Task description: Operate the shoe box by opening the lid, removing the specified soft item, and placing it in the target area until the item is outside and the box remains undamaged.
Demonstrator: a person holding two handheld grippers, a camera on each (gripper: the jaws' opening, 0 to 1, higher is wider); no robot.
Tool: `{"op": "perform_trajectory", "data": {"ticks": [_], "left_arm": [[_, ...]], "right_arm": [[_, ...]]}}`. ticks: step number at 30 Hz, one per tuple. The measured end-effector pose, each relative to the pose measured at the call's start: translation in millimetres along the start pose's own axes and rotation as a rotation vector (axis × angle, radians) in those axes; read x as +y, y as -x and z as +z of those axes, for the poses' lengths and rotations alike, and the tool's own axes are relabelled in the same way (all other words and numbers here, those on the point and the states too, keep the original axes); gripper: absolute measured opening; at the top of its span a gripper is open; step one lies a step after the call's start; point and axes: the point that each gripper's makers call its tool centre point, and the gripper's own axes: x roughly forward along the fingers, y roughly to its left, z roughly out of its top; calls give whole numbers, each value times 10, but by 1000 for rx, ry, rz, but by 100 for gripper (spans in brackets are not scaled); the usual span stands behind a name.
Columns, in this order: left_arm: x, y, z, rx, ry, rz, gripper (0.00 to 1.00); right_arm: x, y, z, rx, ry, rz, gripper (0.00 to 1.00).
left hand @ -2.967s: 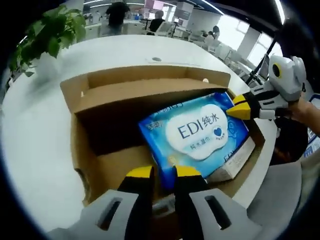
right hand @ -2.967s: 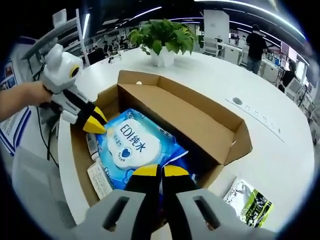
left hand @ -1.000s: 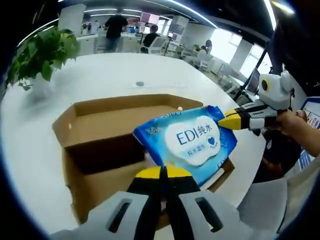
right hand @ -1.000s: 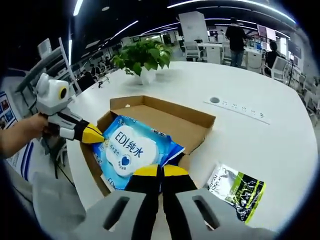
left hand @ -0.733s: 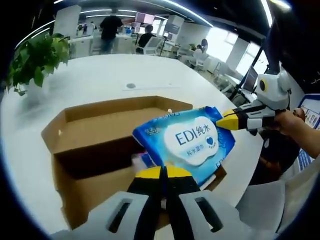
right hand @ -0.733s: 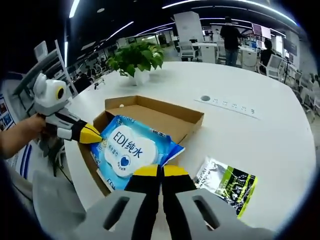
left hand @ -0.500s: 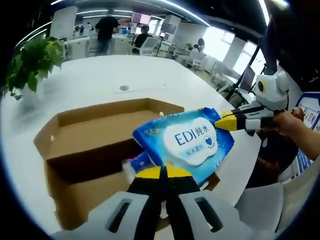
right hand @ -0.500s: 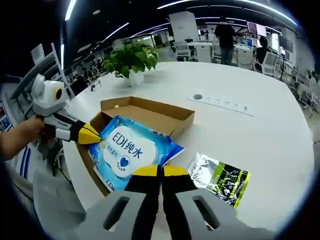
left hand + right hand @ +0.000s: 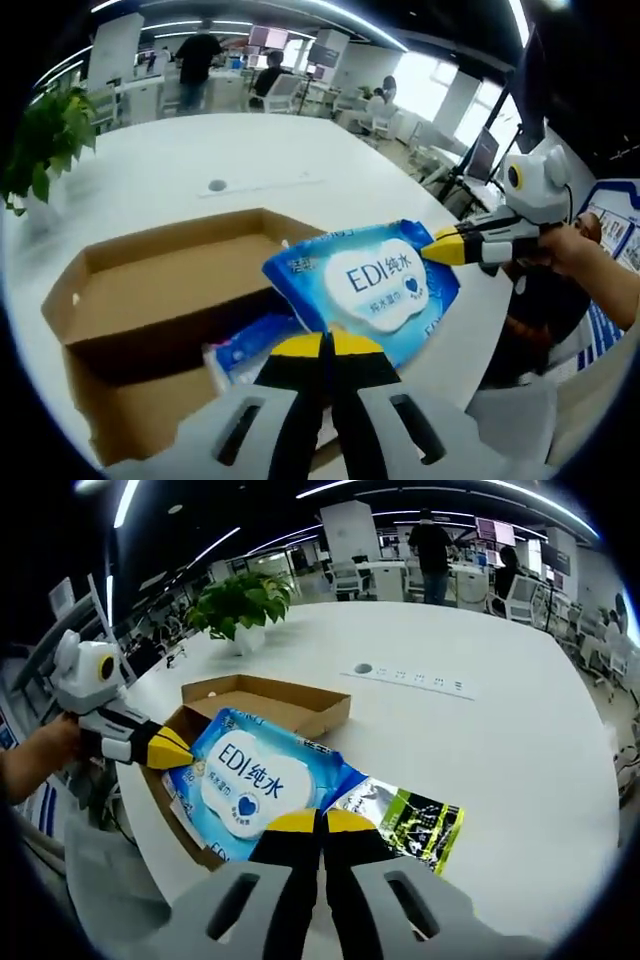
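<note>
The blue soft wipes pack [image 9: 372, 283] with white "EDI" label hangs in the air above the open brown cardboard shoe box [image 9: 130, 280]. My left gripper [image 9: 325, 345] is shut on the pack's near edge. My right gripper [image 9: 440, 248] comes in from the right and pinches the pack's far corner. In the right gripper view, the right gripper [image 9: 320, 822] is shut on the pack [image 9: 250, 780], and the left gripper [image 9: 172, 748] holds its opposite corner. The box [image 9: 265, 705] lies behind and below the pack. Another blue pack [image 9: 248, 345] lies inside the box.
A green and black packet [image 9: 415, 820] lies on the round white table [image 9: 480, 740] right of the box. A potted plant [image 9: 235, 605] stands at the table's far side, and a socket strip [image 9: 410, 677] is set in the top. People stand at desks beyond.
The pack lay in the box three seconds ago; both grippers have lifted it out and hold it above the box's edge. Both views have risen and pulled back from the box.
</note>
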Motion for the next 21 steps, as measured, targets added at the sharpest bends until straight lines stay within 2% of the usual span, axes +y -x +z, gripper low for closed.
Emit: {"op": "perform_trajectory", "data": {"ticks": [21], "left_arm": [[-494, -436, 158, -5, -36, -46, 0]], "right_arm": [[-598, 263, -168, 29, -29, -75, 0]]}}
